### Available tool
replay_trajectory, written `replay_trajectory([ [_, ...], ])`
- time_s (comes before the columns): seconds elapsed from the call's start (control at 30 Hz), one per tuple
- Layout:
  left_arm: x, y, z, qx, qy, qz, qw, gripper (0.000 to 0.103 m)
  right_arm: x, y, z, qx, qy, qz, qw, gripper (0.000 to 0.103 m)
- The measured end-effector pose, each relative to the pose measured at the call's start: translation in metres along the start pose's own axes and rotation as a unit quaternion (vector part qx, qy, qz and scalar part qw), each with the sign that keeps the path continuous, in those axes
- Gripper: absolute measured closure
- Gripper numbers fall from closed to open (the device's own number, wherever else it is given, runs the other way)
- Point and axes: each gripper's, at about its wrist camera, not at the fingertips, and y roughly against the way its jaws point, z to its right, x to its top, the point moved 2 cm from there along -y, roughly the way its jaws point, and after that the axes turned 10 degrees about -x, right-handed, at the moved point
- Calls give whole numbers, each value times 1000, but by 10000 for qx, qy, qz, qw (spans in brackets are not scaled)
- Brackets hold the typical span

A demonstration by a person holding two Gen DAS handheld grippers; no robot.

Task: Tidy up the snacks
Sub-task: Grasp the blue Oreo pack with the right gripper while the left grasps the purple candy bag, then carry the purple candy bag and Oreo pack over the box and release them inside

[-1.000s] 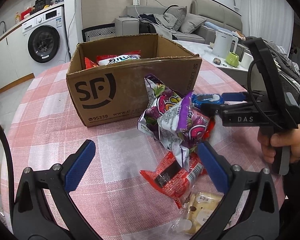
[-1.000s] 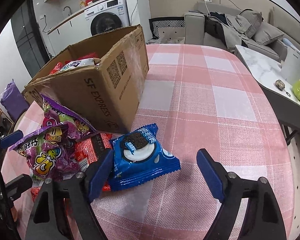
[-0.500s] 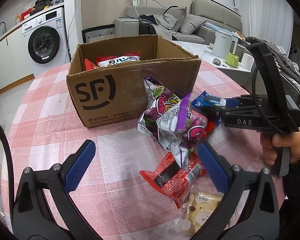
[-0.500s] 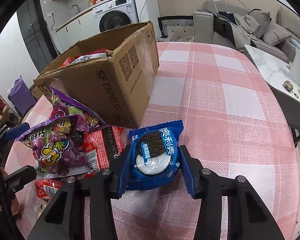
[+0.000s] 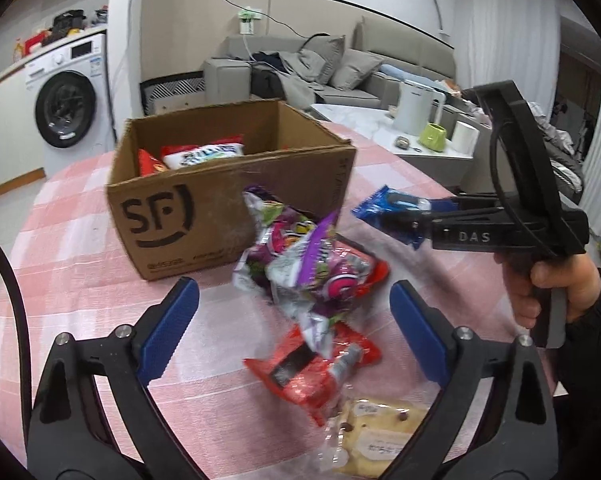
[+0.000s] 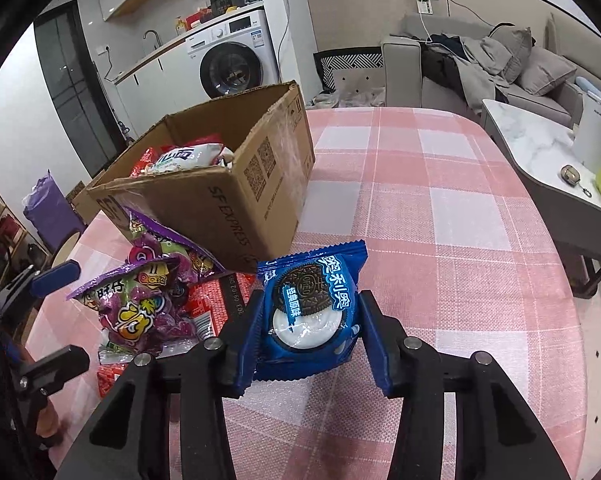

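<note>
blue cookie packet held off the worktop beside the box

the blue cookie packet [image 6: 308, 312] is clamped between the fingers of the right gripper [image 6: 306, 334] and is lifted clear of the pink checked worktop [image 6: 440, 240]. the left gripper [image 5: 294, 332] is held with fingers wide apart and nothing between them, above a pale biscuit pack [image 5: 380, 440] and a red packet [image 5: 312, 368]. beyond these, purple candy bags [image 5: 300, 264] are piled against the front of the cardboard box [image 5: 220, 208], in which more snack packets [image 5: 200, 154] are seen.
</note>
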Motion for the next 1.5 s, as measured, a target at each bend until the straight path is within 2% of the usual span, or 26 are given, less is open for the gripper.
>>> replay_trajectory([
  [0.13, 3, -13, 3, -3, -20, -129, 9999, 23, 0, 2, -3, 19, 40, 0, 10000, 56],
  [0.3, 4, -26, 8, -45, -111, -226, 9997, 26, -1, -1, -5, 69, 76, -51, 9999, 56],
  [0.37, 4, -32, 9, -34, -120, -292, 9995, 31, -2, -2, -7, 87, 124, -85, 9998, 56],
  [0.5, 5, -45, 8, -11, -68, -447, 9990, 50, -4, -2, -12, 158, 241, -118, 9995, 56],
  [0.9, 5, -39, -3, -150, 139, -292, 9994, 60, -8, 4, -30, 283, 567, -74, 9980, 56],
  [1.2, 6, -23, -5, -159, 148, -120, 9997, 60, -5, 17, -28, 327, 527, 70, 9981, 56],
  [1.5, 16, 13, -8, -54, 138, 258, 9996, 60, 4, 42, -30, 487, 484, 356, 9970, 56],
])
